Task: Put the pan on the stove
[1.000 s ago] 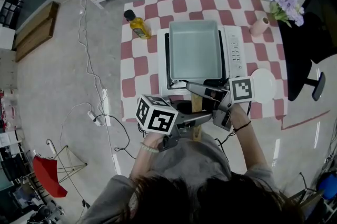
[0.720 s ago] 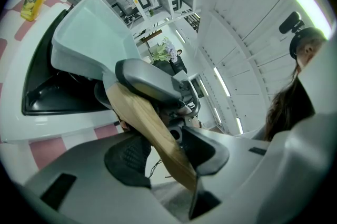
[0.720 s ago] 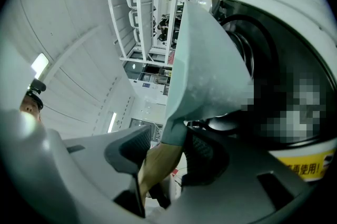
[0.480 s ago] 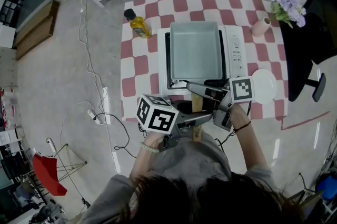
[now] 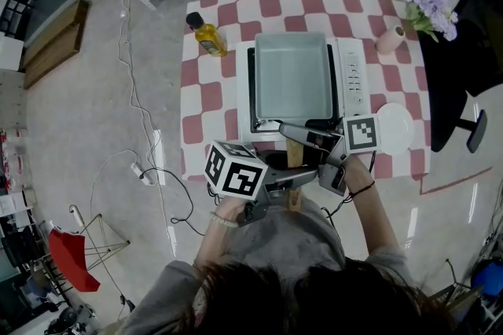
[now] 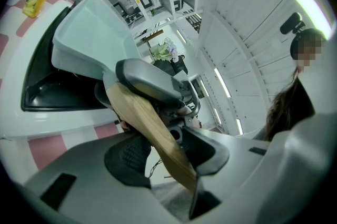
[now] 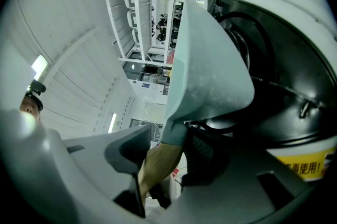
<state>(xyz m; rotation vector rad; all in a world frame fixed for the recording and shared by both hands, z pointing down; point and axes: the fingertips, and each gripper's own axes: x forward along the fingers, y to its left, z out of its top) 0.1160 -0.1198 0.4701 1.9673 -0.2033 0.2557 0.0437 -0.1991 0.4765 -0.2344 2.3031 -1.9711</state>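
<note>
Checkered table (image 5: 208, 101) carried one stove (image 5: 350, 74), one pan (image 5: 292, 74), one bottle (image 5: 207, 36); left gripper (image 6: 166, 152) and right gripper (image 7: 166, 157) fingers both clamped its single handle (image 6: 147, 123).

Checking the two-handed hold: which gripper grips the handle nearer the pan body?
The right gripper: it clamps the wooden handle where it joins the pale green pan; the left gripper holds near its free end.

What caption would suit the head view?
The left gripper and right gripper hold the pan by its wooden handle over the stove.
</note>
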